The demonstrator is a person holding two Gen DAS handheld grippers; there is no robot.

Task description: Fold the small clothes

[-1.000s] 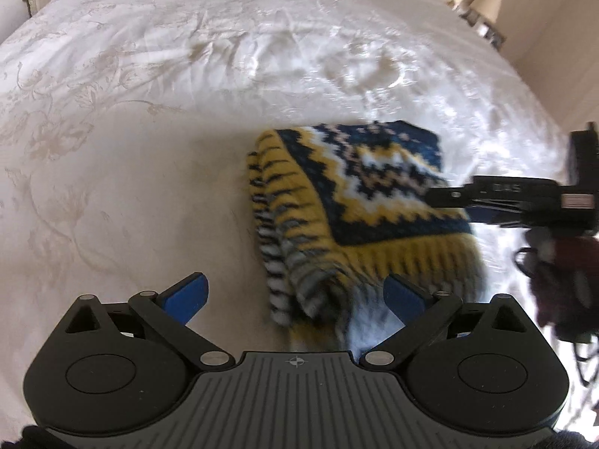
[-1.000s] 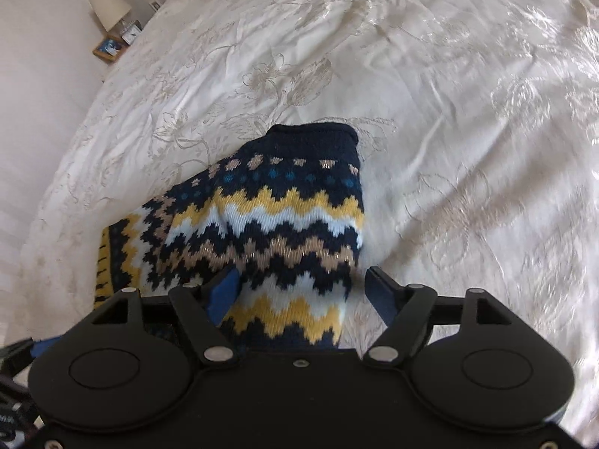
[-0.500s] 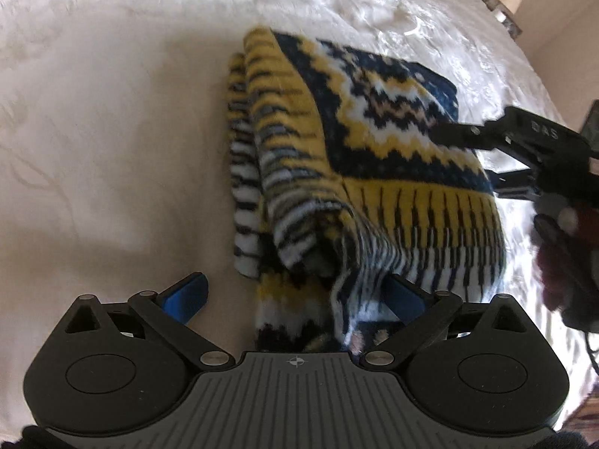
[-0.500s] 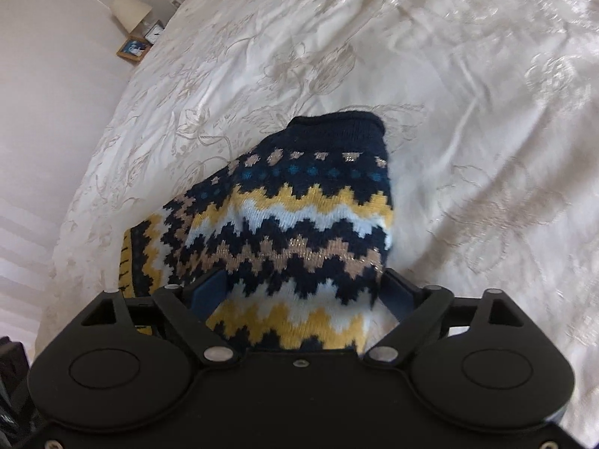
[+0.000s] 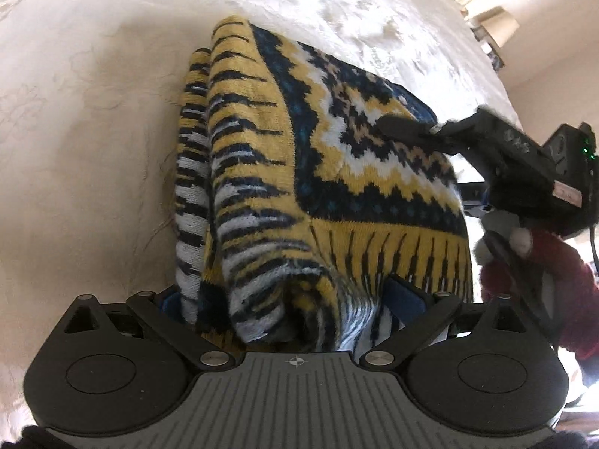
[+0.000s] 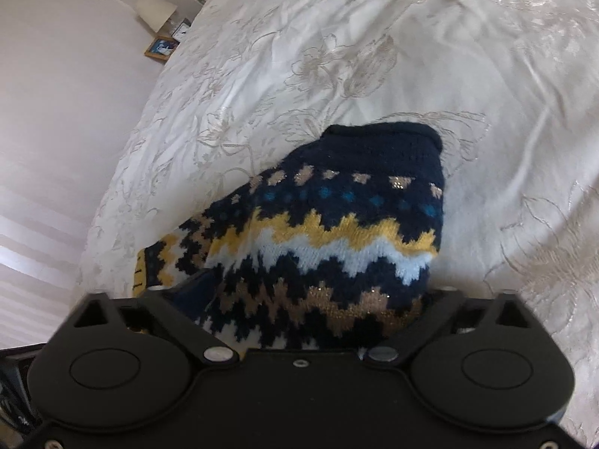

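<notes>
A small folded knit sweater (image 5: pixel 337 172), navy, yellow and white zigzag, lies on the white bedspread (image 5: pixel 93 131). My left gripper (image 5: pixel 284 299) is open, its jaws on either side of the sweater's striped yellow hem end, which fills the gap. In the right wrist view the sweater (image 6: pixel 337 232) shows with its navy collar end farthest away. My right gripper (image 6: pixel 310 295) is open, its jaws around the sweater's near edge. The right gripper also shows in the left wrist view (image 5: pixel 449 131), reaching over the sweater from the right.
The embroidered bedspread (image 6: pixel 449 75) spreads all around. A bedside lamp (image 6: pixel 155 11) and picture frame (image 6: pixel 161 46) stand beyond the bed's far left edge. A red-sleeved arm (image 5: pixel 543 280) holds the right gripper.
Both grippers have moved forward onto the sweater; it now fills the gap between each pair of jaws. The sweater looks much closer in both views.
</notes>
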